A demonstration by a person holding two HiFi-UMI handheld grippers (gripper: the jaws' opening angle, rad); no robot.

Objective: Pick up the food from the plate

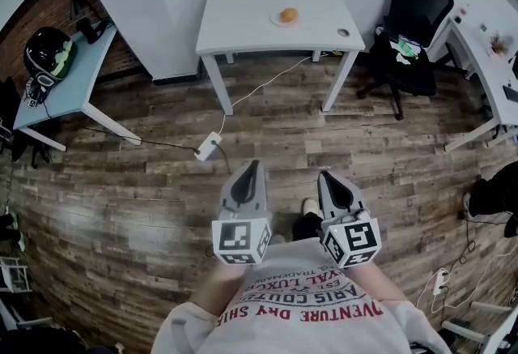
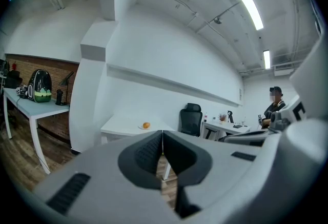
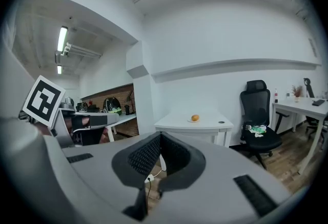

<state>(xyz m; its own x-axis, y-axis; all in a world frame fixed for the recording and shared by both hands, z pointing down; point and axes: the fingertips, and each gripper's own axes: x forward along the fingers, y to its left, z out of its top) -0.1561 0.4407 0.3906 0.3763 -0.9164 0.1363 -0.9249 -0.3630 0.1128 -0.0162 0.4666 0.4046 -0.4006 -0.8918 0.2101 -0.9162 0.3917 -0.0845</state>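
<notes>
An orange bun-like piece of food (image 1: 289, 15) lies on a small plate (image 1: 278, 20) on a white table (image 1: 243, 16) across the room. The food (image 2: 146, 125) shows small in the left gripper view and again (image 3: 195, 118) in the right gripper view. Both grippers are held close to my body, far from the table, pointing toward it. My left gripper (image 1: 252, 166) has its jaws shut together with nothing between them. My right gripper (image 1: 324, 177) is also shut and empty.
Wooden floor with a power strip (image 1: 208, 147) and cable lies between me and the table. A black office chair (image 1: 409, 36) stands right of the table. A side desk with a helmet (image 1: 48, 53) is at left, another desk (image 1: 486, 61) at right.
</notes>
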